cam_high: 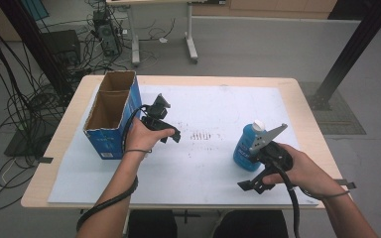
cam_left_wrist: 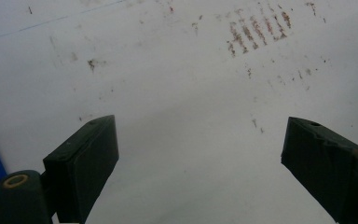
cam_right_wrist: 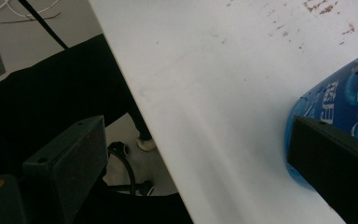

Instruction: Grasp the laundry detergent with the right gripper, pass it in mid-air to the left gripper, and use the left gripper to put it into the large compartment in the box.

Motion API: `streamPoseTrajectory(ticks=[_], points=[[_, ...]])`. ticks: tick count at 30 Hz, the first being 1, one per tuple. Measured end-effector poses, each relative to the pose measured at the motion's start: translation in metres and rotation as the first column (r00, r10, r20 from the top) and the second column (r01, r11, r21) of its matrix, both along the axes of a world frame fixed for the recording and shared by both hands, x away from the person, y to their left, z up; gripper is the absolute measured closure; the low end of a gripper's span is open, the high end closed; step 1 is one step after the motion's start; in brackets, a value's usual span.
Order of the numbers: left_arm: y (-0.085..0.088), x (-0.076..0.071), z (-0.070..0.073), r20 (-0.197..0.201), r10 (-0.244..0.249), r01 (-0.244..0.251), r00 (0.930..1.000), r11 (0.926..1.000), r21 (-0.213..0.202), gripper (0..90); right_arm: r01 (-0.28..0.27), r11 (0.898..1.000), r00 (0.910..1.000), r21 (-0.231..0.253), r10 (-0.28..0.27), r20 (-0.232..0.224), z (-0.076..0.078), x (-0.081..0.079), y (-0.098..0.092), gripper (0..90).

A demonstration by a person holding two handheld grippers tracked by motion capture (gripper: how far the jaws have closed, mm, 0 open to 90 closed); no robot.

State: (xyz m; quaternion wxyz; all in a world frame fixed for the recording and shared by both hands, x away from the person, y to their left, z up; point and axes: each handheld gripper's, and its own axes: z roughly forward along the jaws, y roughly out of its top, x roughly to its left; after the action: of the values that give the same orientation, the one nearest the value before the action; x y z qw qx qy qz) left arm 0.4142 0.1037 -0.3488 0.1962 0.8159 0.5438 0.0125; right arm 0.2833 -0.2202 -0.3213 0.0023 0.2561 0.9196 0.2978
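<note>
Left gripper (cam_high: 171,133), right gripper (cam_high: 250,186): fingers spread wide.

Blue bottle (cam_high: 244,148): white cap, upright on white sheet (cam_high: 203,163) at tabletop's right side, near front edge; white lettering on label in right gripper view.

Blue cardboard box (cam_high: 110,116): tall, open-topped, two brown-lined compartments, standing at sheet's left edge, well apart from bottle. Contents cannot be made out.

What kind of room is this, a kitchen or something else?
Probably a lab or workshop, not a kitchen: tangled cables and electronic gear lie on the grey floor, black metal frame posts flank the table, and another bench stands behind.
</note>
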Motion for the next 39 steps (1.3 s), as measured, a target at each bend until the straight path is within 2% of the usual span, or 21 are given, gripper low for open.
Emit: streamPoseTrajectory(ticks=[17,39], points=[[0.004,-0.002,-0.002,0.003,0.01,-0.01,0.9999,1.0,-0.001,11.3,0.025,1.0,0.9995,-0.012,-0.025,-0.017,-0.012,-0.004,-0.013,5.1],[-0.002,0.0,-0.001,0.005,0.006,-0.006,1.0,1.0,-0.006,11.3,0.082,0.996,0.996,-0.025,-0.083,-0.034,-0.031,-0.005,-0.044,5.2]])
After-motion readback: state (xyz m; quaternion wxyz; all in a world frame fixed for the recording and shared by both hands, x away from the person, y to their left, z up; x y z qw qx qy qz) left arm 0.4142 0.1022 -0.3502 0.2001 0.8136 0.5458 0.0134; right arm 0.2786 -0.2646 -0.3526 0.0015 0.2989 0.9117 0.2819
